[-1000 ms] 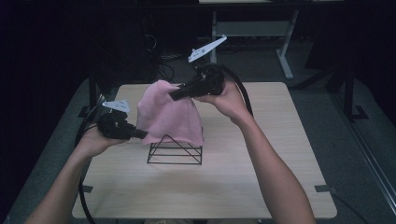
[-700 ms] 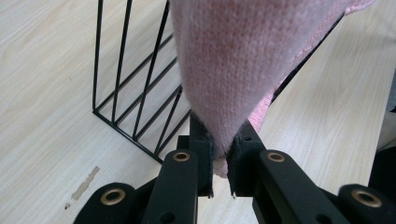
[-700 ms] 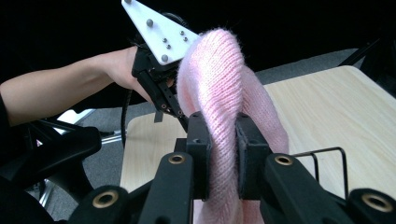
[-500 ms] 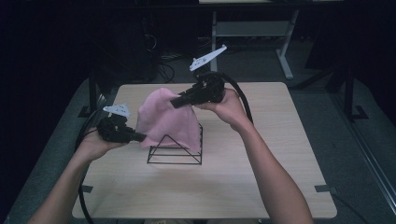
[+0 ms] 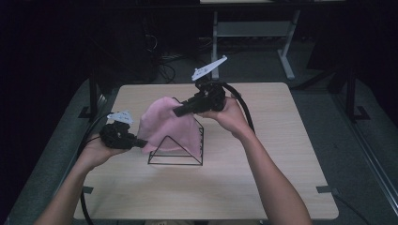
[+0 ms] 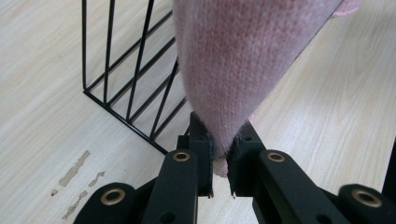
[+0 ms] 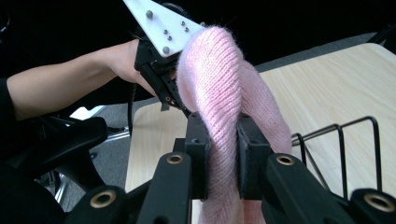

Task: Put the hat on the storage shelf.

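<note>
Cloth (image 5: 166, 124), one piece of soft pink knit, hangs draped over one black wire rack (image 5: 176, 150) near the middle of the table (image 5: 281, 187). That rack is a thin-rod frame with a triangular end and a row of slanted bars along its side. Two grippers hold the knit. The left gripper (image 5: 140, 143), toward the table's left edge, has its jaws closed narrowly on a lower corner of the cloth, which shows pinched to a point in the left gripper view (image 6: 219, 161). The right gripper (image 5: 178, 111), raised above the rack toward the far edge, clamps a thick fold of the same knit, seen bulging between its jaws in the right gripper view (image 7: 223, 161). The tabletop is pale wood grain with rounded corners; a few scuff marks (image 6: 74, 170) show beside the rack. Bare surface lies along the right edge and the near edge.
</note>
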